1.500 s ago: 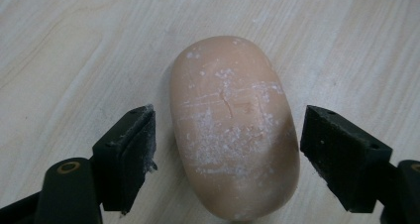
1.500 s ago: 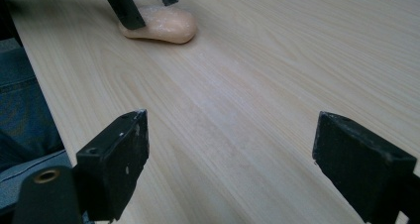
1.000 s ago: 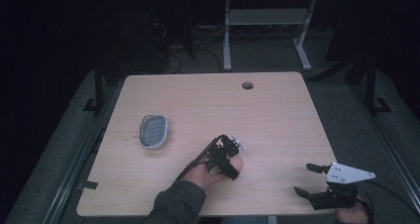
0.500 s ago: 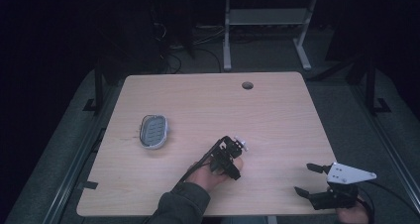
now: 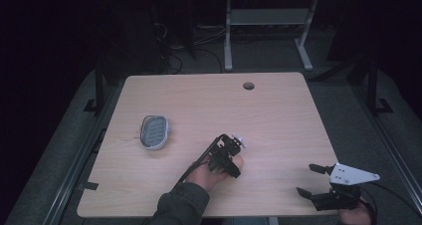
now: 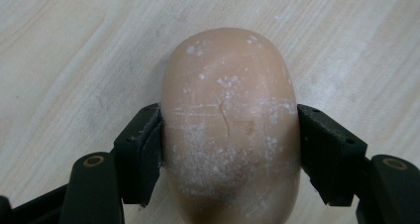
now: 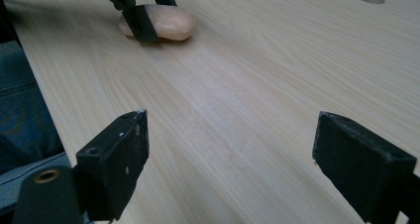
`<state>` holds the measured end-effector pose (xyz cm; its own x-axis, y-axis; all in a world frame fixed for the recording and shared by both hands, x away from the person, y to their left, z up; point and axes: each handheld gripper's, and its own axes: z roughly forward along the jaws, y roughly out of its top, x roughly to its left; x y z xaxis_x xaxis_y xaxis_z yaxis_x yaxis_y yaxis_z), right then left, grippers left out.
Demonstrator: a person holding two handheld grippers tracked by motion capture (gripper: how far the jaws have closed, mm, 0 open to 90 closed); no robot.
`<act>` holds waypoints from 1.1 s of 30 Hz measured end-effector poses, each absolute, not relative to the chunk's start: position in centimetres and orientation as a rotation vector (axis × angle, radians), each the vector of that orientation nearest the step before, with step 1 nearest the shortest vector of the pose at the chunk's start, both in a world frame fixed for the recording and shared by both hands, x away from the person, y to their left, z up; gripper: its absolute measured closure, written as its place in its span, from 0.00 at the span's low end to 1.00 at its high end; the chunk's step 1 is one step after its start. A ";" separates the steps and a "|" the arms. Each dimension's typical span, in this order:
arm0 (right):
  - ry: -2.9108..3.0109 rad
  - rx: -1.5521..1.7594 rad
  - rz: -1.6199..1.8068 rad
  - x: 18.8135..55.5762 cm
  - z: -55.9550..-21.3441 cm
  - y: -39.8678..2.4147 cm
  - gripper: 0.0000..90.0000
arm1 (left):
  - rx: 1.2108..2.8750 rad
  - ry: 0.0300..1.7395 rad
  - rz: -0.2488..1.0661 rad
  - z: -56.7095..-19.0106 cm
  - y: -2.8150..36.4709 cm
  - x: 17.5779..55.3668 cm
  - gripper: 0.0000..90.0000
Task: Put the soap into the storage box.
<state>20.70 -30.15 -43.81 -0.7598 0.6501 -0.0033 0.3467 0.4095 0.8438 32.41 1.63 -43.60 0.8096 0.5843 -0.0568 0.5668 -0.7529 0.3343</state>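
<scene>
The right gripper (image 5: 313, 180) sits at the table's (image 5: 278, 115) near edge, at about 5 o'clock from the table's middle, with its jaws spread wide and nothing between them. In the right gripper view those two jaws frame bare wood grain, and a dusty pale streak runs up the board between them.

Farther in, at about 6 o'clock from the middle, the left gripper (image 5: 230, 161) is pinching a soap bar (image 6: 230, 125). In the left gripper view both jaws press against the bar's long sides; the bar is peach-coloured, rounded and oval, flecked with white scuffs, and it rests on the wood. In the right gripper view the same bar lies at 11 o'clock, flat on the table, with the other gripper's black jaws clamped over its near end. A hand (image 5: 211, 172) and a dark sleeve (image 5: 181, 207) reach in from the near edge.

At 9 o'clock from the middle lies a grey oval soap dish (image 5: 154, 132), well apart from the bar.

At 12 o'clock, near the far edge, is a round hole (image 5: 248, 85) in the tabletop.
</scene>
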 end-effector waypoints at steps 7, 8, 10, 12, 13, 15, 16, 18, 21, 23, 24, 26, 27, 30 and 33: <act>2.341 0.862 1.282 20.7 -43.8 -30.1 0.15 | 2.622 0.902 0.066 -42.6 2.9 32.9 0.35; 2.340 0.862 1.283 20.7 -43.8 -30.1 0.15 | 2.615 0.907 0.066 -42.4 3.1 33.0 0.35; 2.339 0.865 1.283 20.7 -43.8 -30.1 0.15 | 2.599 0.921 0.049 -42.1 3.6 33.1 0.35; 2.338 0.867 1.285 20.7 -43.8 -30.1 0.15 | 2.568 0.942 0.037 -41.8 4.1 33.3 0.35; 2.338 0.867 1.285 20.7 -43.8 -30.1 0.15 | 2.568 0.942 0.037 -41.8 4.1 33.3 0.35; 2.338 0.868 1.283 20.7 -43.8 -30.1 0.15 | 2.548 0.951 0.031 -41.3 4.8 33.5 0.35; 2.338 0.867 1.281 20.7 -43.8 -30.1 0.15 | 2.539 0.961 0.028 -41.1 5.0 33.5 0.35; 2.340 0.866 1.279 20.7 -43.8 -30.1 0.15 | 2.526 0.972 0.026 -40.9 5.5 33.7 0.35; 2.342 0.868 1.277 20.7 -43.8 -30.1 0.15 | 2.515 0.983 0.024 -40.5 6.3 33.9 0.35; 2.341 0.868 1.277 20.7 -43.8 -30.1 0.15 | 2.500 0.993 0.017 -40.3 6.7 34.0 0.35; 2.341 0.868 1.277 20.8 -43.9 -30.1 0.15 | 2.499 0.997 0.018 -40.2 7.0 34.1 0.35; 2.341 0.869 1.277 20.8 -43.9 -30.1 0.15 | 2.490 1.004 0.008 -40.0 7.4 34.2 0.36; 2.342 0.869 1.277 20.8 -43.9 -30.1 0.15 | 2.483 1.009 0.010 -39.9 7.6 34.2 0.36; 2.340 0.868 1.277 20.8 -43.9 -30.1 0.15 | 2.480 1.011 0.003 -39.7 8.1 34.4 0.36; 2.340 0.871 1.278 20.8 -43.9 -30.1 0.15 | 2.465 1.025 0.005 -39.4 8.7 34.6 0.36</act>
